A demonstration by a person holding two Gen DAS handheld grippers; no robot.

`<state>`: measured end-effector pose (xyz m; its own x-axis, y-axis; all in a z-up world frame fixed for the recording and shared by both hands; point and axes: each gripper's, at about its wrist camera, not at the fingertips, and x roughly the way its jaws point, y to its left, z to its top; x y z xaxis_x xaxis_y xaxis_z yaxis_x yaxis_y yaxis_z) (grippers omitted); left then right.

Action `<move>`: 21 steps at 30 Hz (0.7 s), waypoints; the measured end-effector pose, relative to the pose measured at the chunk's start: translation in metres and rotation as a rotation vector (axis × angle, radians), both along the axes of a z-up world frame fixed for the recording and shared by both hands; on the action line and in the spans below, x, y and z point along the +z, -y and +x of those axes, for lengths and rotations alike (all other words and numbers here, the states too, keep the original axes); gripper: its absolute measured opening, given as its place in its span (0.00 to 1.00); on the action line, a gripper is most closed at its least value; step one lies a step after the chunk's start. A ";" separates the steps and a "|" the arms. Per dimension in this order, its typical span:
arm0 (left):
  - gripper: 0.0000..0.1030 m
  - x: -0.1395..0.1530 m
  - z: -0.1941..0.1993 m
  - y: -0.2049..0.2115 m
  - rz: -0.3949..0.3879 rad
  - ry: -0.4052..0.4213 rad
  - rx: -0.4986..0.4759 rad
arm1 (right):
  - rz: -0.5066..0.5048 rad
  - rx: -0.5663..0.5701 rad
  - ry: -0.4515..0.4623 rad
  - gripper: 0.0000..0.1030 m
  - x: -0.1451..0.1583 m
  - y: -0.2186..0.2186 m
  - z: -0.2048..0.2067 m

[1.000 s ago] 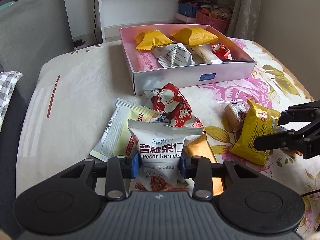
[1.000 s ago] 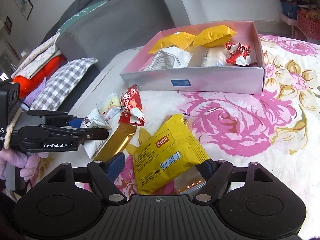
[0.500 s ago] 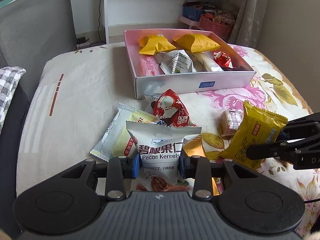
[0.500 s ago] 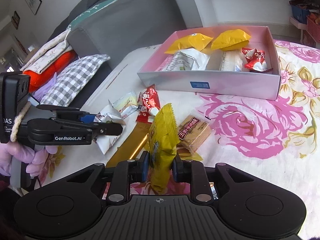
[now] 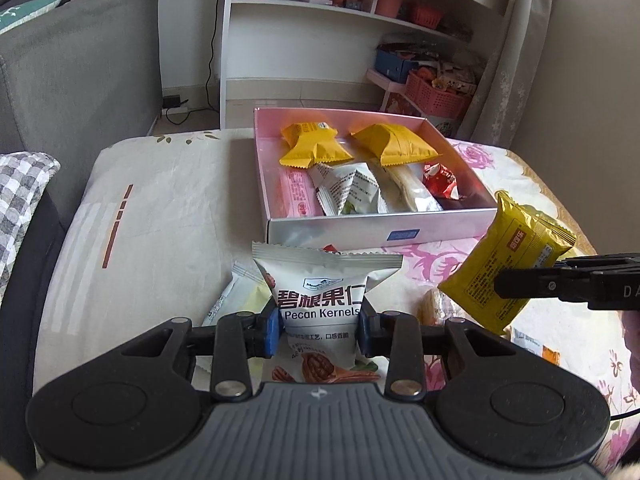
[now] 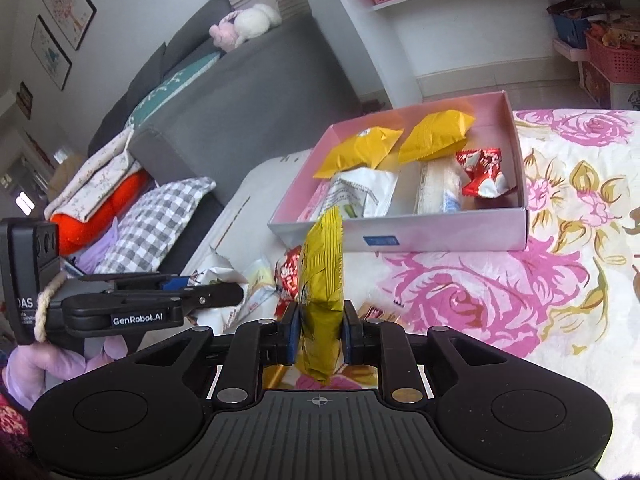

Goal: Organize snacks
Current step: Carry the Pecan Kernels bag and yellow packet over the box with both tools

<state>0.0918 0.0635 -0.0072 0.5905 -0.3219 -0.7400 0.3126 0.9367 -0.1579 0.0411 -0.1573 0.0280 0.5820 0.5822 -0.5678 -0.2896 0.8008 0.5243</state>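
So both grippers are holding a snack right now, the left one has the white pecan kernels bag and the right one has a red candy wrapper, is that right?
Not quite. The right gripper holds a yellow snack packet, not a red wrapper; the right wrist view shows it clamped between the fingers. The left gripper does hold the white pecan kernels bag.

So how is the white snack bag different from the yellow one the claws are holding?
The white bag is silver-white with "Pecan Kernels" and nut pictures; the yellow bag is plain yellow with a small red label. The white bag faces its camera flat in the left claw; the yellow bag stands edge-on in the right claw. Both have zigzag ends, are pinched tight and lifted off the cloth, near the pink box.
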 end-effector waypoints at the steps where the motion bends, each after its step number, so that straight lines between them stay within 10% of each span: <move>1: 0.32 0.001 0.001 0.002 -0.005 0.004 0.002 | 0.008 -0.020 0.003 0.19 0.001 0.004 0.004; 21: 0.32 0.016 0.066 0.076 -0.002 0.075 0.010 | 0.124 -0.261 -0.015 0.19 -0.006 0.054 0.073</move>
